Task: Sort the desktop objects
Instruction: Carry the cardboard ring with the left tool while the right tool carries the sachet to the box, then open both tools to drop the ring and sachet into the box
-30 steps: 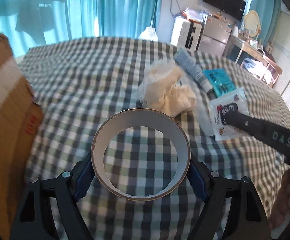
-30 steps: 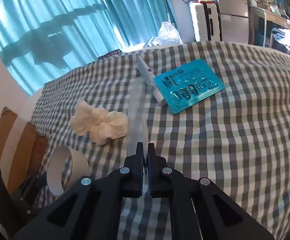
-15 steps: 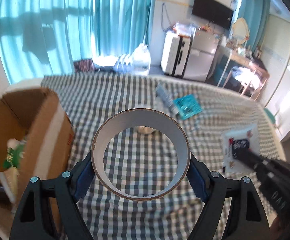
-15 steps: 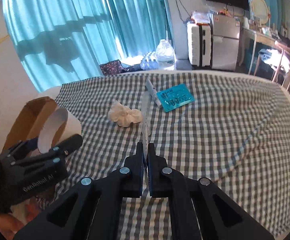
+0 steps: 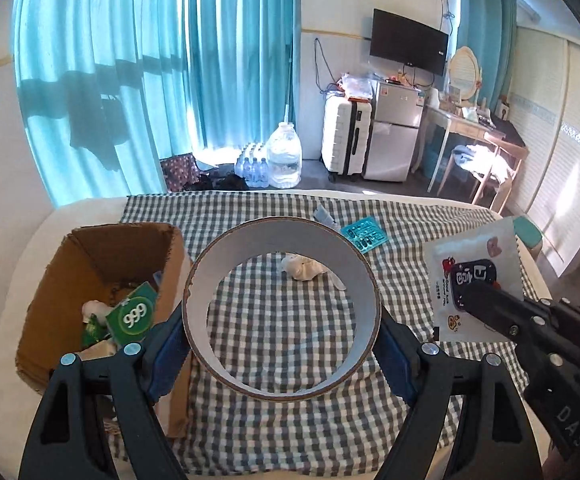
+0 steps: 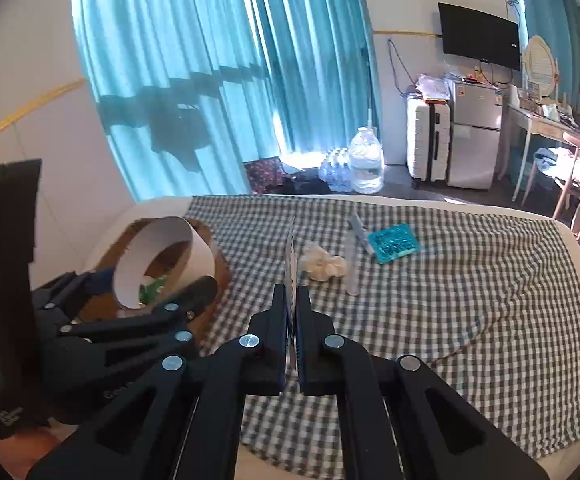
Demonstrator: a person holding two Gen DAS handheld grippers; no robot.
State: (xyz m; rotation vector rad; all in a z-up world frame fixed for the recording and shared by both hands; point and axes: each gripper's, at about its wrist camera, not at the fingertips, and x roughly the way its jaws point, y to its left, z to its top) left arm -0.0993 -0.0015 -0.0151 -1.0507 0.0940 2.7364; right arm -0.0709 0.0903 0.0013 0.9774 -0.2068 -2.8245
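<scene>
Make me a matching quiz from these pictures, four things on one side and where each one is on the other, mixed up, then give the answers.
Things:
1. tape roll
2. sachet
3. green 999 packet
4. teal blister pack

Places:
A. inside the cardboard box
B. lying on the checked cloth
C. clamped in the left tongs
D. clamped in the right tongs

Pairs: 1-C, 2-D, 3-A, 4-B
</scene>
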